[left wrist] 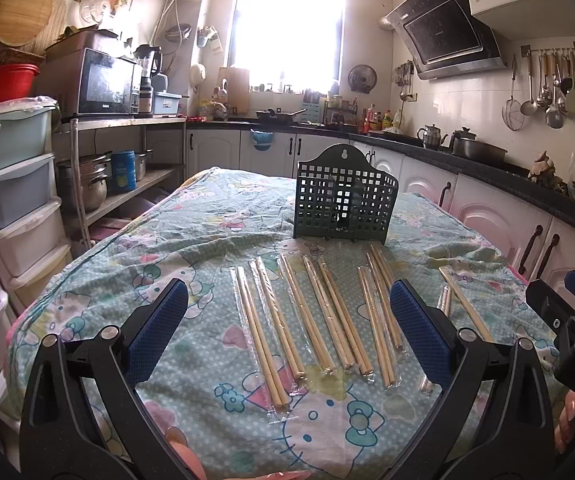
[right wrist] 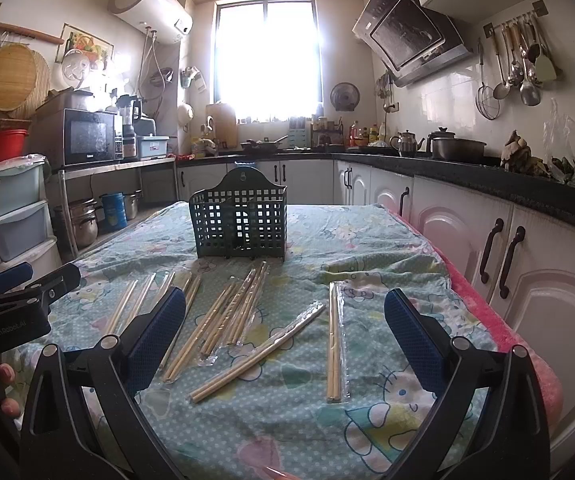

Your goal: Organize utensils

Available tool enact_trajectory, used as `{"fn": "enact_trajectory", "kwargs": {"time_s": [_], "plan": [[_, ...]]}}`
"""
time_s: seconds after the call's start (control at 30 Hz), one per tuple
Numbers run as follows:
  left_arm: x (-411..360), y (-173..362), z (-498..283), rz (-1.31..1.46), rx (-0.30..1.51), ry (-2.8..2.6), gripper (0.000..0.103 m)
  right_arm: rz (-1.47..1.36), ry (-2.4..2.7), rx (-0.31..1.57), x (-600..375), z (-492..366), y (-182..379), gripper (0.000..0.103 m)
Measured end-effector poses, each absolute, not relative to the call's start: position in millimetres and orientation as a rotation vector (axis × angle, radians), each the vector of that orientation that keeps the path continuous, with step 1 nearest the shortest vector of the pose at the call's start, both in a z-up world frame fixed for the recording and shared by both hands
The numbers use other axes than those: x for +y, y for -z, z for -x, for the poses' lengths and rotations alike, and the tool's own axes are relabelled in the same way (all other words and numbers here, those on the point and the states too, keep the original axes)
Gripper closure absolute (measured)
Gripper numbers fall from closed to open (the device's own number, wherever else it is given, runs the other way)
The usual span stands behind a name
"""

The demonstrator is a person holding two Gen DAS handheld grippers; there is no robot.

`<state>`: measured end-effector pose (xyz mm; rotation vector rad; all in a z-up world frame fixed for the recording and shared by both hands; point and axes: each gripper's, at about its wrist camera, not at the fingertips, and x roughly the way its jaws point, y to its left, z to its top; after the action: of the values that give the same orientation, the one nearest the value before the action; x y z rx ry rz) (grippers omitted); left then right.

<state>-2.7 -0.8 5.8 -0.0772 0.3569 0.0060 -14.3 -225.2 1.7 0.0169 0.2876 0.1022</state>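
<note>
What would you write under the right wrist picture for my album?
Open right gripper hovers over wrapped chopsticks on a cartoon tablecloth, facing a green holder.

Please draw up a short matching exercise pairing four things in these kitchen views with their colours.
Things:
1. utensil basket
2. bucket
3. gripper finger pads
4. wrapped chopsticks

Colours:
A. red
B. pale wood
C. dark green
D. blue

Pairs: 1-C, 2-A, 3-D, 4-B
</note>
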Motion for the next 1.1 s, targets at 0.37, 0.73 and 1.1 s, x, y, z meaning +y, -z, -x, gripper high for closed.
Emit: {"fn": "enact_trajectory", "kwargs": {"time_s": [0.37,0.73,1.1], "plan": [[0.4,-5.2,2.5,0.079,0.357,-0.004,0.01,-0.027,-0.098,0.294,-229.1,9.4,2.0,0.006],[3.3,-2.8,1.2,0.08,0.364,-0.006,0.01,-0.025,-0.095,0.298,-226.7,9.6,2.3,0.006],[2.6,1.5,-1.5,0.078,0.372,-0.01,0.01,-0.03,-0.1,0.305,-228.2,7.2,4.5,0.006]]}}
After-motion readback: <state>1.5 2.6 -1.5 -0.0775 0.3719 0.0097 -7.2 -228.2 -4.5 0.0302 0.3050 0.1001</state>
